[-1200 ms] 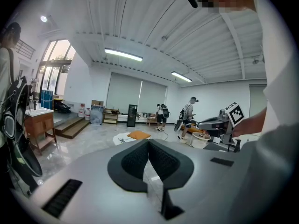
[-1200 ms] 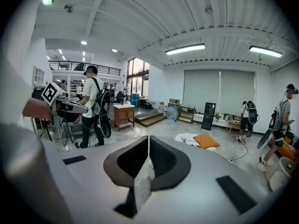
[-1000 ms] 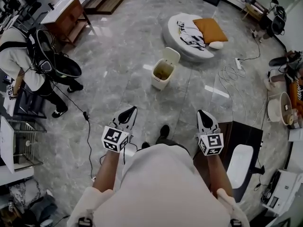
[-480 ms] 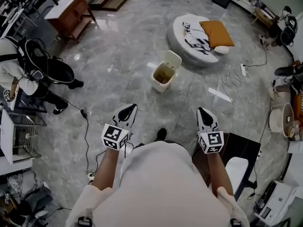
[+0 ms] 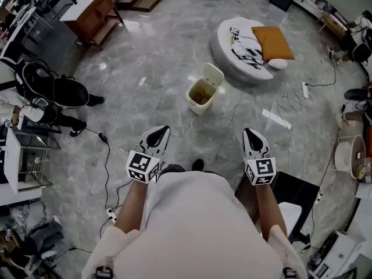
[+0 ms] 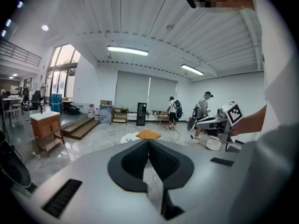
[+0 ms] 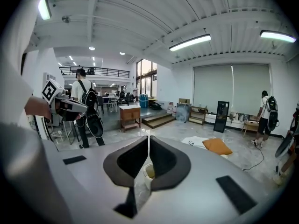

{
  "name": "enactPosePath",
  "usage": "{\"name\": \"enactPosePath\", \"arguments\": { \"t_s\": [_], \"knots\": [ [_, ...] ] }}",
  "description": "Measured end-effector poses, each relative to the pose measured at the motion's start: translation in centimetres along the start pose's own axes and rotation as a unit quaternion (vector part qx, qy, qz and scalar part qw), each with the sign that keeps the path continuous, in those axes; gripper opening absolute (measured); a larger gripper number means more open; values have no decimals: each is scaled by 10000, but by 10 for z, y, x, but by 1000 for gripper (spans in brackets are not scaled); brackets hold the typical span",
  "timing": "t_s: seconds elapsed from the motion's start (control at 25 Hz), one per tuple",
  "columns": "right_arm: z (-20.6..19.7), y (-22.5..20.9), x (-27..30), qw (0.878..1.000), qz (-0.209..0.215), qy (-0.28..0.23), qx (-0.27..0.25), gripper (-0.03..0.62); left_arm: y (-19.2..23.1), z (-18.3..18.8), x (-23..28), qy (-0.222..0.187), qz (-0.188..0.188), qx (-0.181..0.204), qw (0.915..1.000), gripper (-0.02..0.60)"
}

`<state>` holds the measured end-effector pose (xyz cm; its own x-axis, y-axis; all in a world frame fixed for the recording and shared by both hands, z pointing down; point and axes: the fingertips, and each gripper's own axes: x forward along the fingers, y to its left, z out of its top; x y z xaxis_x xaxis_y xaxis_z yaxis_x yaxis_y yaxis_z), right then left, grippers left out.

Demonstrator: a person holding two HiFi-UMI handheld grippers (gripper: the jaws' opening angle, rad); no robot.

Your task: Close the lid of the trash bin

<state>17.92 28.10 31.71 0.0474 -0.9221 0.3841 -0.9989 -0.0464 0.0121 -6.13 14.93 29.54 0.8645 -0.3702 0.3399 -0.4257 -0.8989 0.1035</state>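
Note:
A small cream trash bin (image 5: 201,93) stands on the grey marble floor ahead of me, its lid (image 5: 213,74) tipped up and back so the inside shows. Both grippers are held at waist height, well short of the bin and apart from it. My left gripper (image 5: 160,133) is shut, with its dark jaws meeting at the tips (image 6: 148,141) and nothing between them. The right gripper (image 5: 250,136) is also shut and empty (image 7: 148,138). In the right gripper view a bit of the bin (image 7: 149,172) shows through the gap below the tips.
A round white floor bed with an orange pillow (image 5: 272,40) lies beyond the bin. Cables and a power strip (image 5: 303,90) trail on the floor at right. A dark low table (image 5: 302,189) stands at my right, a wooden cabinet (image 5: 92,11) far left, a person with a backpack (image 5: 49,92) at left.
The view has moved forward over the floor: the bin sits slightly nearer, and the person at left has slid toward the edge. Both grippers keep their pose, shut.

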Motion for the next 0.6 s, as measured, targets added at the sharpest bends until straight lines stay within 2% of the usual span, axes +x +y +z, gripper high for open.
{"name": "enactPosePath", "arguments": {
  "t_s": [0.6],
  "knots": [
    [-2,-13,22,9999,88,67,60,34,10,6,20,60,68,-1,10000,18]
  ]
}}
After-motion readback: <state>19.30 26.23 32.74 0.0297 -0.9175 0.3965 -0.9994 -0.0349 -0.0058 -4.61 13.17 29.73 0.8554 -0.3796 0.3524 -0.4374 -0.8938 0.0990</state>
